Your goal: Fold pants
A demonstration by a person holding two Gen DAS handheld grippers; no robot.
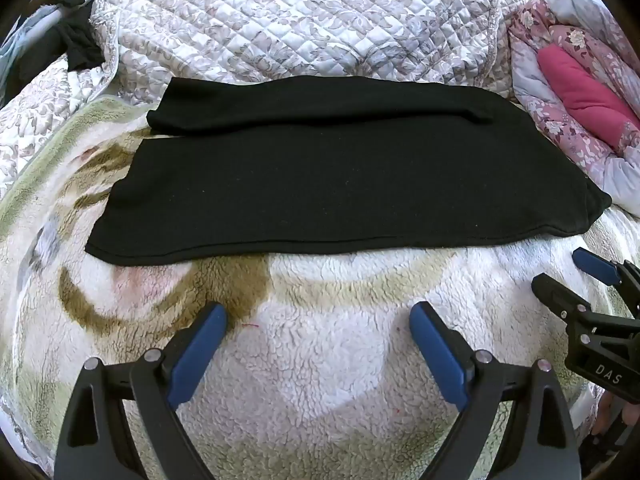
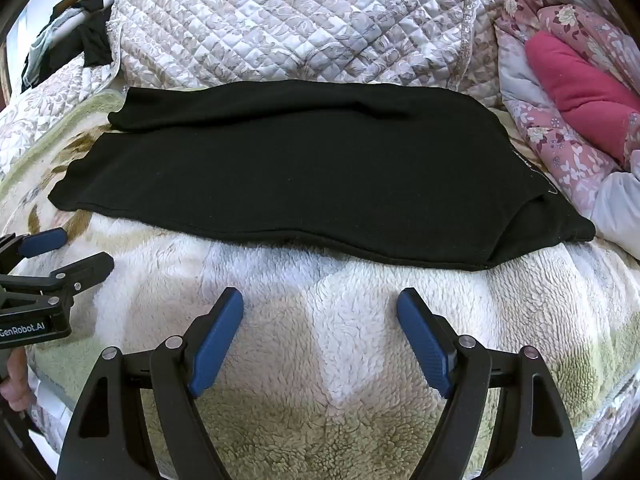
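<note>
Black pants (image 1: 320,176) lie flat across a fleece blanket (image 1: 320,360), one leg laid over the other, waistband to the right. They also show in the right wrist view (image 2: 304,184). My left gripper (image 1: 318,312) is open and empty, hovering over the blanket just in front of the pants' near edge. My right gripper (image 2: 320,300) is open and empty, likewise short of the near edge. The right gripper shows at the right edge of the left wrist view (image 1: 568,276). The left gripper shows at the left edge of the right wrist view (image 2: 76,248).
A quilted floral bedspread (image 1: 300,20) is bunched up behind the pants. A pink floral comforter with a magenta lining (image 1: 580,88) lies at the right. Dark clothes (image 1: 72,44) are piled at the far left.
</note>
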